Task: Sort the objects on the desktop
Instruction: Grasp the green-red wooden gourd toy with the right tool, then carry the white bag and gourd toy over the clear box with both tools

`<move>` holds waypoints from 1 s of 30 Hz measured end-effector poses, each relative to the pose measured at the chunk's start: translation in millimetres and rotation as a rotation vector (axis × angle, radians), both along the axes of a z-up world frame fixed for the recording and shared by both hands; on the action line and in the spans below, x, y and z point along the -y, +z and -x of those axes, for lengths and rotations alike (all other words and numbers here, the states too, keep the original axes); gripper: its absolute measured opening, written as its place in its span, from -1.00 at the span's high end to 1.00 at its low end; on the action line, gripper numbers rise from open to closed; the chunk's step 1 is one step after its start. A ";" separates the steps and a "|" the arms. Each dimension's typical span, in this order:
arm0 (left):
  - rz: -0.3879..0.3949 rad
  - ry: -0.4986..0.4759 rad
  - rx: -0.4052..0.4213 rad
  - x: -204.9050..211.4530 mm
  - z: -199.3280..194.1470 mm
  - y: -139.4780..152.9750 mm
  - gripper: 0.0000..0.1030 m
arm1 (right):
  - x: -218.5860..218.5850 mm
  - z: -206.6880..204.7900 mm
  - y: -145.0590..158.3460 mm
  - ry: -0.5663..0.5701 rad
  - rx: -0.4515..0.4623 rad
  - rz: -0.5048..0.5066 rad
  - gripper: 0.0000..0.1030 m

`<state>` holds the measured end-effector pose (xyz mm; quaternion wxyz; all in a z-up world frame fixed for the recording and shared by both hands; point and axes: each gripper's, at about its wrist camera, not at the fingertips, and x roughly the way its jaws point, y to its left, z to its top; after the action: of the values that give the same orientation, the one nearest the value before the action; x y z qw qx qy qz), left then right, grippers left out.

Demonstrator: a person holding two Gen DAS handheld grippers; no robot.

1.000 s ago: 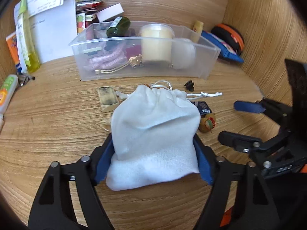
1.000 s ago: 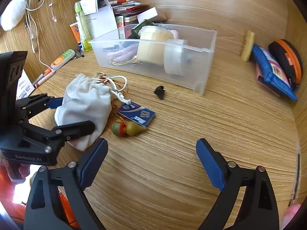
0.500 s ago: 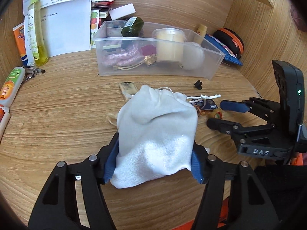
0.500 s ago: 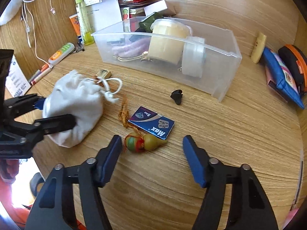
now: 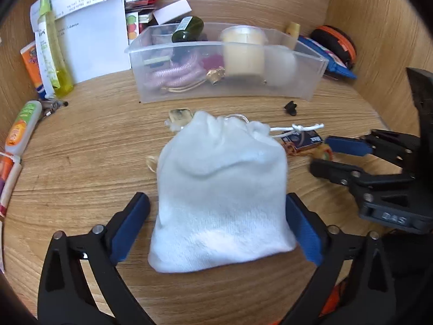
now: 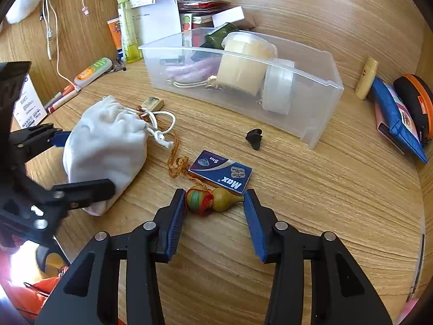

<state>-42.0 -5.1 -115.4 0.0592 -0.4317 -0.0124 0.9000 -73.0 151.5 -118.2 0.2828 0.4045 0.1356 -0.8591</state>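
Between the blue pads of the right gripper point(image 6: 215, 211), right at their tips, lies the small gourd charm point(image 6: 213, 200), a painted double bulb with a red thread tied at its waist. Its long axis runs left to right across the gap, so the striped bulb faces the left pad and the plain stem end faces the right one. The jaws are closing on it: the left pad looks to be touching or just short of the striped bulb, while a sliver of wood shows between the stem and the right pad, so I judge it not yet clamped. The charm sits at the very ends of the pads, not deep between them (a hold there could slip off the rounded bulbs). An orange cord point(image 6: 177, 159) runs from the charm's waist away toward the white pouch point(image 6: 107, 149), and the blue card box point(image 6: 220, 172) lies just beyond the charm, close or touching. To the left, the left gripper point(image 5: 216, 226) straddles the pouch with its jaws opening; in its own view bare desk shows between the left pad and the cloth, while the right pad lies close along the pouch's edge. The pouch rests on the desk point(image 6: 324, 189), no longer squeezed as far as I can tell. The clear bin point(image 6: 319, 124) stands farther back, beyond a small black clip point(image 6: 254, 137), so the right gripper is plainly the nearer tool for the charm, and the cord may drag against the pouch's drawstring when it lifts.
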 end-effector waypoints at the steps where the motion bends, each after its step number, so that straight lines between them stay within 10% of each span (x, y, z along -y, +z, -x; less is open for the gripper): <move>1: 0.013 0.005 -0.003 -2.4 1.2 -1.0 -0.93 | -1.7 -0.6 0.4 0.000 0.005 0.009 0.23; 11: 0.025 0.029 -0.069 -7.6 0.1 7.9 -0.16 | -25.7 -7.2 15.7 -0.030 0.001 0.100 0.23; 30: -0.104 0.079 -0.209 30.4 -6.8 70.2 -0.14 | -44.3 -9.1 60.3 -0.058 -0.108 0.201 0.23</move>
<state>-35.2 -35.6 -45.2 0.0468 -0.3312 -0.0697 0.9398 -63.9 195.8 -57.9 0.2894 0.3311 0.0520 -0.8966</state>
